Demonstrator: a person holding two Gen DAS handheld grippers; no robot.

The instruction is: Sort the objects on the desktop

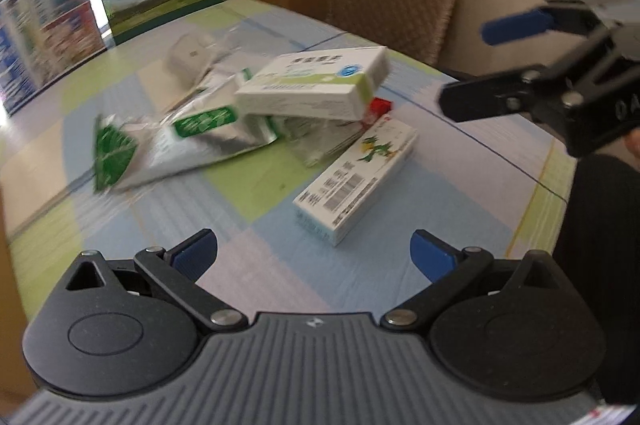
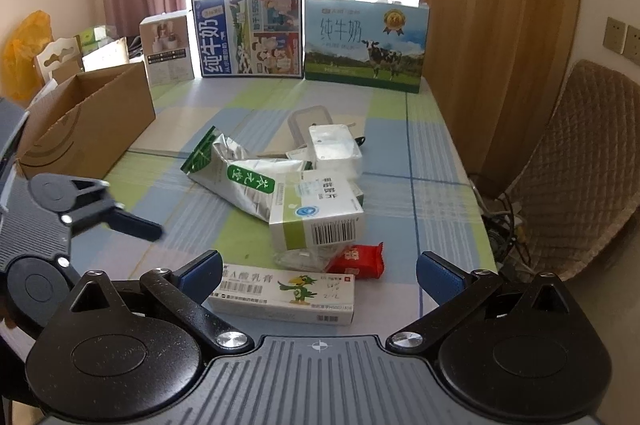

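Lying lowest in the right wrist frame between the wide-spread fingers of the empty right gripper (image 2: 318, 279), the ointment carton (image 2: 282, 293) looks light, stiff, crushable, best pinched across its long sides; the left gripper (image 1: 314, 255) is also wide and empty.

Clustered mid-table: long parrot-print ointment box (image 2: 282, 295) flat nearest, red sachet (image 2: 356, 259) beside it, green-white medicine box (image 2: 316, 215) stacked on clutter, silver-green foil pouch (image 2: 236, 177) crumpled behind.
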